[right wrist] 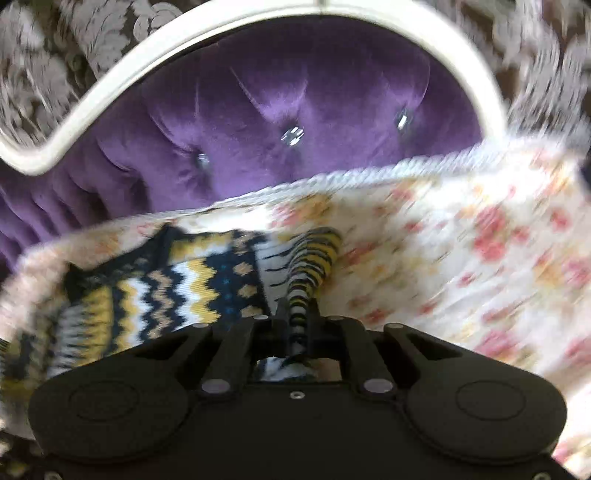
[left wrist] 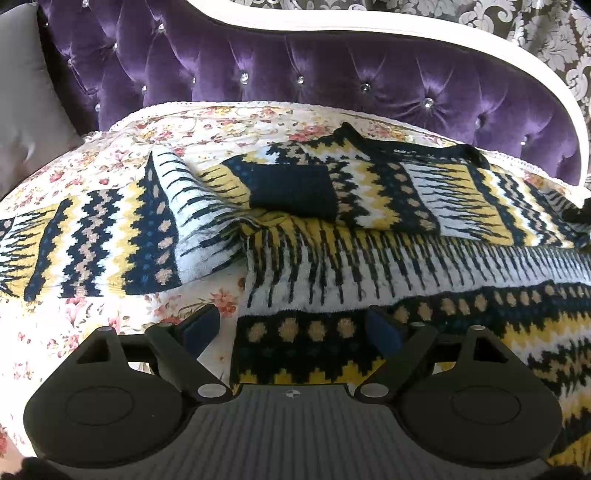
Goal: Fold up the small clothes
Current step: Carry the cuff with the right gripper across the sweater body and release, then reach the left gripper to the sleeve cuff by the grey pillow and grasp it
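A knitted sweater [left wrist: 332, 236] in navy, yellow and white zigzag bands lies spread on the floral bedspread [left wrist: 110, 321]. One sleeve [left wrist: 110, 240] stretches to the left; another is folded across the chest with its dark cuff [left wrist: 295, 192] on top. My left gripper [left wrist: 291, 326] hovers open over the sweater's near left edge, with the left finger above the bedspread and the right finger above the knit. In the blurred right wrist view, my right gripper [right wrist: 298, 314] is shut on a bunched fold of the sweater [right wrist: 310, 266], near its right side.
A purple tufted headboard [left wrist: 295, 70] with a white frame [right wrist: 258, 29] rises behind the bed. A grey pillow [left wrist: 26, 103] leans at the far left. Patterned wallpaper [left wrist: 517, 22] shows above. Bare floral bedspread [right wrist: 461, 251] lies to the right of the sweater.
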A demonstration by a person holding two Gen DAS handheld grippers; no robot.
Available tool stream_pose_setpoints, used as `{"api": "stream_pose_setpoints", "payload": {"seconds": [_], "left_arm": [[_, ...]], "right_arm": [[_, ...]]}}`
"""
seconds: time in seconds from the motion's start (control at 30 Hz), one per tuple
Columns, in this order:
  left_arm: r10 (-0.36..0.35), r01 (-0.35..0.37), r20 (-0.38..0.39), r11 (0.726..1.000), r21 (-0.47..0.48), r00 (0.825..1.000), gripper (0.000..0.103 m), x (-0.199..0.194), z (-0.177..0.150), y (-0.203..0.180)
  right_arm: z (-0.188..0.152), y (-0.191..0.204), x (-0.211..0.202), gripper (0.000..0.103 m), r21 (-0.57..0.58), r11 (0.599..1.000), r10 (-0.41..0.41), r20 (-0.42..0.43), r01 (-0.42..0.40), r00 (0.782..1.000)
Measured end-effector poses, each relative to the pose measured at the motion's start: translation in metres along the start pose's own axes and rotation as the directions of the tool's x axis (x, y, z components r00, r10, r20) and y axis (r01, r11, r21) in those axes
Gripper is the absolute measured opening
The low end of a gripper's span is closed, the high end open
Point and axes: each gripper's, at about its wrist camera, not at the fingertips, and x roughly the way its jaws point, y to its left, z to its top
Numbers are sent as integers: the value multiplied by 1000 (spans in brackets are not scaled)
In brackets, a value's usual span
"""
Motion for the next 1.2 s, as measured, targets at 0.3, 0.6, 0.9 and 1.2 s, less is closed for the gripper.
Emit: {"api": "stream_pose_setpoints", "payload": {"seconds": [0.3,0.6,0.9,1.2], "left_arm": [[-87,88,15,994,-61,996,86,-7,-4,24],[-114,115,14,969,-219,993,86,-31,-6,90],[45,14,142,922,-387,989,86,-57,1,190],[159,-86,98,851,-518,982,86,-32,-3,269]], "right_arm": [[-6,24,-25,59,-42,994,-97,113,103,989],[-46,89,-85,91,-173,967,206,98,-188,974],[-103,144,-78,97,-211,921,324,-55,-328,945],[-142,176,-72,103,-377,896,235,-48,-236,971]]}}
